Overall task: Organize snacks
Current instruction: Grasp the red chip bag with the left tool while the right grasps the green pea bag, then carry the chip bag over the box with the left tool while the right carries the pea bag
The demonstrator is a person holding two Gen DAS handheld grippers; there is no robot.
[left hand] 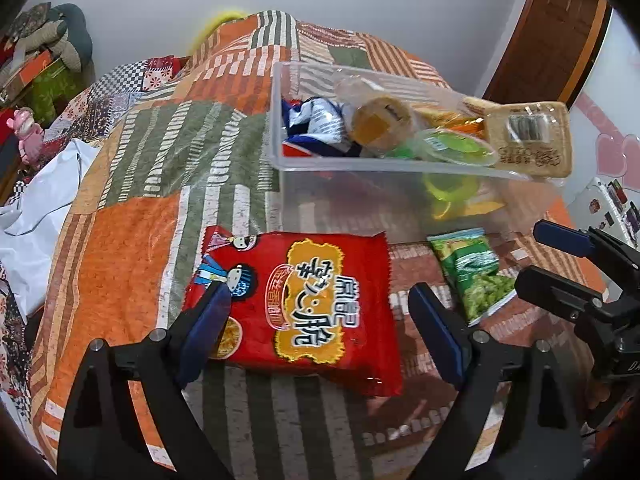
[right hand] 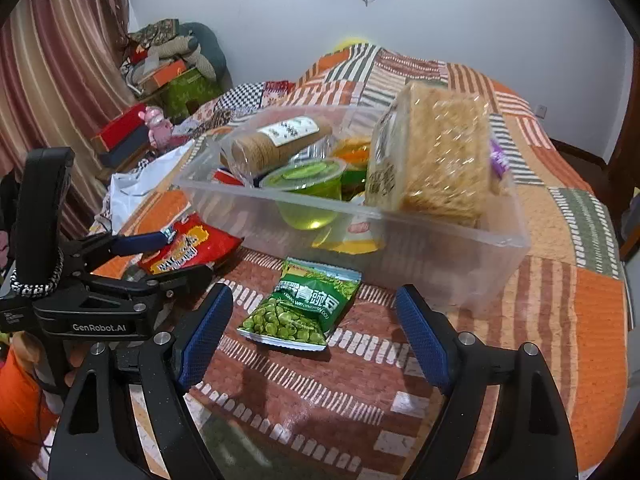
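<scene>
A red snack bag (left hand: 304,304) lies flat on the quilt, and my left gripper (left hand: 318,292) hangs open over it with a blue pad on each side. A small green pea packet (right hand: 298,308) lies in front of the clear plastic bin (right hand: 280,197); my right gripper (right hand: 314,292) stands open above it, its pads well apart from the packet. The bin (left hand: 360,169) holds a biscuit roll (right hand: 276,144), a green jelly cup (right hand: 308,178), a tan rice-cake pack (right hand: 436,152) and other packets. Each view shows the other gripper: the right gripper (left hand: 560,264), the left gripper (right hand: 160,258).
The patchwork quilt (left hand: 132,264) covers a bed. A white plastic bag (left hand: 40,200) lies at its left edge, beside a pink toy (left hand: 28,136) and stacked boxes (right hand: 160,76). A striped curtain (right hand: 60,60) hangs at the left and a wooden door (left hand: 560,32) stands at the right.
</scene>
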